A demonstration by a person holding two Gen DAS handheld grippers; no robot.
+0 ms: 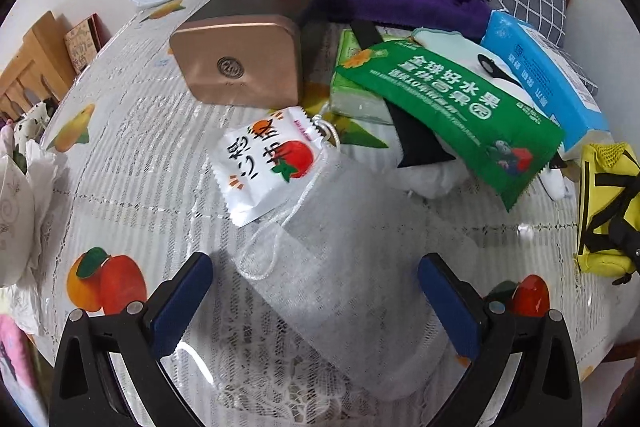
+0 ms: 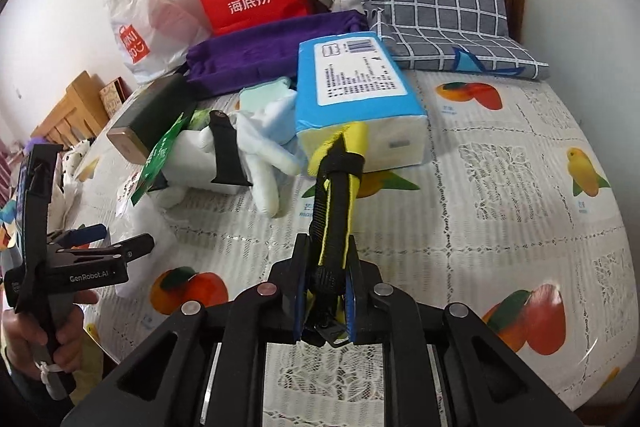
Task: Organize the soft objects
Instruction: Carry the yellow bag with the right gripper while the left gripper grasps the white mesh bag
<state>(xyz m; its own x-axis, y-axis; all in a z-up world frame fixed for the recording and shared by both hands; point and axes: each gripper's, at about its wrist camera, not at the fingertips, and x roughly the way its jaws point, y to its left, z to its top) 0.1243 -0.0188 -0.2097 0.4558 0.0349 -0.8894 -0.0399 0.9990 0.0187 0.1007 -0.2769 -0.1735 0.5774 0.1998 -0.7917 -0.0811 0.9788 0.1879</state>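
A yellow fabric pouch [image 2: 340, 183] with black webbing straps is clamped between the blue pads of the right gripper [image 2: 324, 311]. The left gripper [image 1: 316, 303] is held wide open over a limp white mesh drawstring bag [image 1: 352, 267]. Just behind that bag lie a glossy white snack packet [image 1: 268, 167] and a rounded copper-coloured tin [image 1: 244, 67]; a crinkled green packet [image 1: 452, 115] lies to its right. Everything rests on a lace-patterned, fruit-printed tablecloth [image 2: 500, 187] near a white wall.

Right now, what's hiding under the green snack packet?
Under the green snack packet lie a white plush toy with a black strap and a pale green tissue pack. The packet covers most of the toy, so its shape stays unclear.
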